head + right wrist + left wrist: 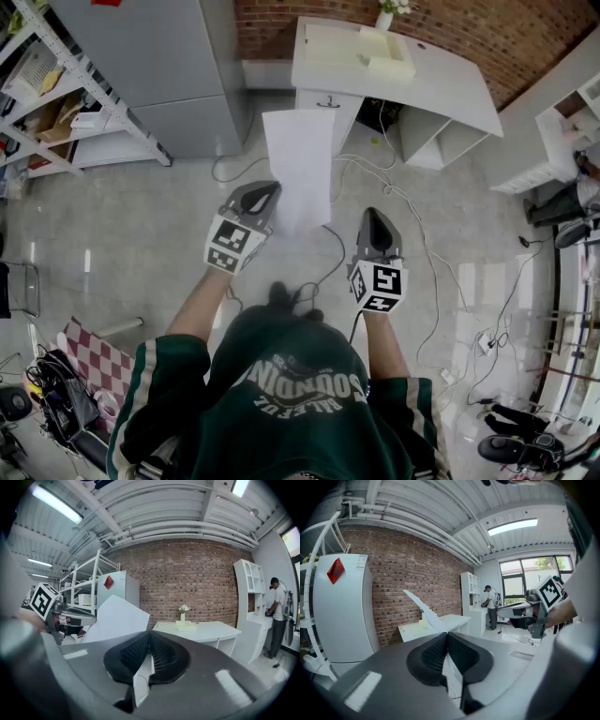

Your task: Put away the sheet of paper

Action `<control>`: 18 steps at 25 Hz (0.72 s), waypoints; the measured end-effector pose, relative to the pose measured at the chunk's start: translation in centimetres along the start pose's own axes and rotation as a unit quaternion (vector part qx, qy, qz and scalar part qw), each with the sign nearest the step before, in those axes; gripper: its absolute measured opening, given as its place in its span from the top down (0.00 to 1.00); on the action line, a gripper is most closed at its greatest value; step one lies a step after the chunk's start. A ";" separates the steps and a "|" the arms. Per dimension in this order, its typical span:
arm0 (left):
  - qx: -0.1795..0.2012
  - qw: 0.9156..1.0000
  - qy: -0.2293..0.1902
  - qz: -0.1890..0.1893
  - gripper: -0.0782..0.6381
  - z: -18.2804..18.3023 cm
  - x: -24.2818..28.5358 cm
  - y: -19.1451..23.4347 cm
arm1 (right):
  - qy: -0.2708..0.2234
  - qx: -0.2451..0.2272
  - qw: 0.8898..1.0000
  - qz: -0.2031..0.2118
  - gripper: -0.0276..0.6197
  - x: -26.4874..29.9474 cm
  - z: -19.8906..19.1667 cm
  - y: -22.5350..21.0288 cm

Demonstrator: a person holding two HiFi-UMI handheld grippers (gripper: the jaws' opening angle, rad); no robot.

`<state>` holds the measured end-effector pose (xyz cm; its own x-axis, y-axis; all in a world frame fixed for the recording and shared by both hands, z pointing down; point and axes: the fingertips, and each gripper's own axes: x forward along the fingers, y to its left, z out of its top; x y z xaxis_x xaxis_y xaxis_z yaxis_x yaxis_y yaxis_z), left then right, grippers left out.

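The white sheet of paper (300, 159) hangs in the air in front of me, over the floor and reaching toward the white desk (450, 89). My left gripper (265, 194) is shut on its near left corner. In the left gripper view the sheet (424, 607) rises edge-on from the closed jaws of the left gripper (447, 633). My right gripper (375, 217) is to the right of the sheet, apart from it, shut with nothing in it. In the right gripper view its jaws meet at the tip of the right gripper (150, 634), and the sheet (115, 620) shows at the left.
A grey cabinet (159, 66) stands at the far left, beside a metal shelving rack (66, 89). A flat box (389, 52) and a small vase (384, 17) sit on the desk. Cables (403, 202) trail over the floor. A person (279, 616) stands by white shelves far right.
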<state>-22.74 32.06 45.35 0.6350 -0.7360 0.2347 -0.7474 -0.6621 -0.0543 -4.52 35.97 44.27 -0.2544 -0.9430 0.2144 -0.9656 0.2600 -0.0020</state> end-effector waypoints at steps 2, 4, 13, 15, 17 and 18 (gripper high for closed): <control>-0.001 1.000 -0.003 0.000 0.87 0.0 -0.7 -0.9 | -0.009 0.008 1.000 0.002 0.98 -1.1 0.1 0.1; -0.002 1.000 -0.003 -0.001 0.87 -0.2 -1.2 -1.6 | -0.013 0.007 1.000 -0.002 0.97 -1.9 0.0 0.2; 0.001 1.000 0.000 -0.011 0.87 -0.1 -0.7 -3.5 | -0.015 -0.004 1.000 -0.001 0.97 -3.5 -0.4 -0.2; 0.002 1.000 -0.001 -0.014 0.87 -0.2 -0.4 -3.5 | -0.014 -0.003 1.000 -0.003 0.97 -3.5 -0.3 -0.3; 0.004 1.000 -0.001 -0.016 0.87 -0.3 -0.1 -3.6 | -0.015 0.000 1.000 -0.004 0.97 -3.5 -0.3 -0.5; 0.004 1.000 -0.001 -0.017 0.87 -0.2 0.0 -3.6 | -0.015 0.001 1.000 -0.005 0.97 -3.4 -0.2 -0.6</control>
<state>-20.11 34.46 45.78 0.6607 -0.7129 0.2350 -0.7235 -0.6882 -0.0537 -3.07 39.11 43.78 -0.2468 -0.9512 0.1854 -0.9681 0.2507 -0.0025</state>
